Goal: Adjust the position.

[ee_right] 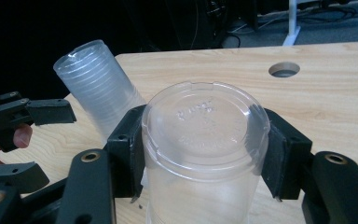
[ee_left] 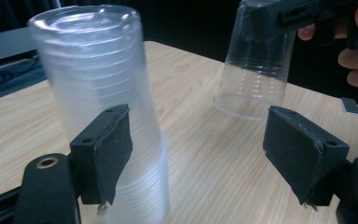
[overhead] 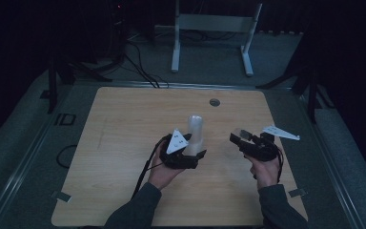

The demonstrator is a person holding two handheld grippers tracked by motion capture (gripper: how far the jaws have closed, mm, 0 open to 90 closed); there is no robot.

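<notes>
A tall stack of clear plastic cups (overhead: 195,130) stands upside down on the wooden table (overhead: 124,143). My left gripper (overhead: 196,153) is at its base. In the left gripper view the stack (ee_left: 107,102) rises just behind the left pad (ee_left: 114,149), and the left gripper (ee_left: 196,140) stands open with a wide gap. My right gripper (overhead: 237,138) is shut on a single clear cup (overhead: 242,132), held upside down to the right of the stack. Its pads (ee_right: 133,149) press both sides of that cup (ee_right: 205,116). The cup's rim (ee_left: 242,105) hangs close over the table.
A round cable hole (overhead: 214,102) sits near the table's far edge. Bits of tape (overhead: 63,196) mark the near corners. Beyond the table, a white metal frame (overhead: 209,28) and dark cables (overhead: 138,62) lie on the grey floor.
</notes>
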